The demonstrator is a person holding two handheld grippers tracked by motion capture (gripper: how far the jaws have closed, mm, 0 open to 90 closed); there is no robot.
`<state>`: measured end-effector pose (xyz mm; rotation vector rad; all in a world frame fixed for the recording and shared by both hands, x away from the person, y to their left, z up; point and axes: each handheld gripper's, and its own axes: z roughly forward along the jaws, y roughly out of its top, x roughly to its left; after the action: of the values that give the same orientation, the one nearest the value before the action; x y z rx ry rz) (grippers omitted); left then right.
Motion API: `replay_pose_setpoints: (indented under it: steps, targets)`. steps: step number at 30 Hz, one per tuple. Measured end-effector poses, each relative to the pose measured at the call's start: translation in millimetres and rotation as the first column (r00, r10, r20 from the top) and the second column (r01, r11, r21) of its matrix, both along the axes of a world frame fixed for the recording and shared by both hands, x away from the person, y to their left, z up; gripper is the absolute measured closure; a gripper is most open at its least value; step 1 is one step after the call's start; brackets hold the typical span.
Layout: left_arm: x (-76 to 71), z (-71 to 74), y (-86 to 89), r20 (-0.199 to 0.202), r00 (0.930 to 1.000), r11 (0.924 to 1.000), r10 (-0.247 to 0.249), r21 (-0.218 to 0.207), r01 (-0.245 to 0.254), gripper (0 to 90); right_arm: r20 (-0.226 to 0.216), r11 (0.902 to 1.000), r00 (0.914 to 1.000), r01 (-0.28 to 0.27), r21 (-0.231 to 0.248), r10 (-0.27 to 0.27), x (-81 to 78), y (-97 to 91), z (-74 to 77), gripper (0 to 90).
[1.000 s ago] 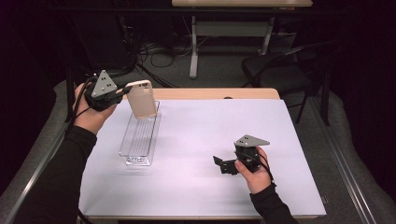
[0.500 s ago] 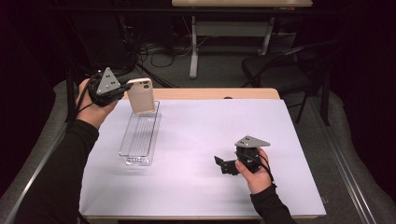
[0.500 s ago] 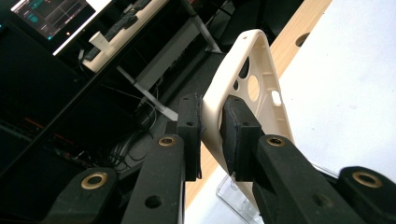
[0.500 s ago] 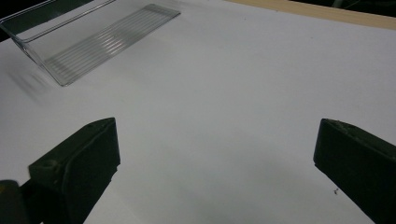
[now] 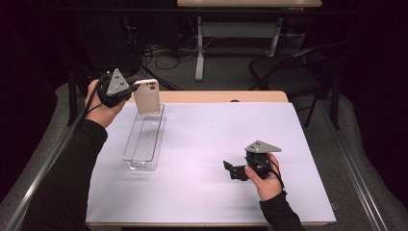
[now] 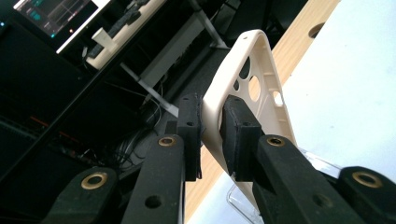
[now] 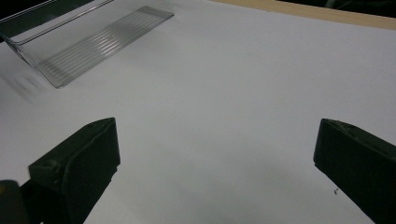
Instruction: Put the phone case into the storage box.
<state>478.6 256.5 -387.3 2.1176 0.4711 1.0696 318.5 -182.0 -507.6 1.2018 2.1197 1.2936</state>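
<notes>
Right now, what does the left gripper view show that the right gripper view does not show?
Left gripper view: its black jaws shut on the edge of a beige phone case, lifted up, with a desk and a monitor behind. Right gripper view: open jaws over bare white table. Both share the white table and the clear tray.

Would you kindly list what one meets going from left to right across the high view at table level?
Left claw → phone case held in it, above the far end of the clear tray → right claw, open over the white table.
</notes>
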Motion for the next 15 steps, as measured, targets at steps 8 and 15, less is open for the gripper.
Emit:
replay_pose_setpoints:
  steps: [8,15]
  targets:
    - [9.9,-7.8,-2.4,-0.013,0.9998,0.9998,0.016,0.009,-0.016,78.6,-0.003,0.9999,0.9999,0.011,0.003,-0.011,-1.6,-4.9,-0.9,0.0]
    - [16.4,-12.9,-2.4,-0.016,0.9996,0.9996,0.025,0.009,-0.025,78.6,-0.001,0.9999,1.0,0.009,0.007,-0.009,-2.8,-8.7,-1.6,0.0]
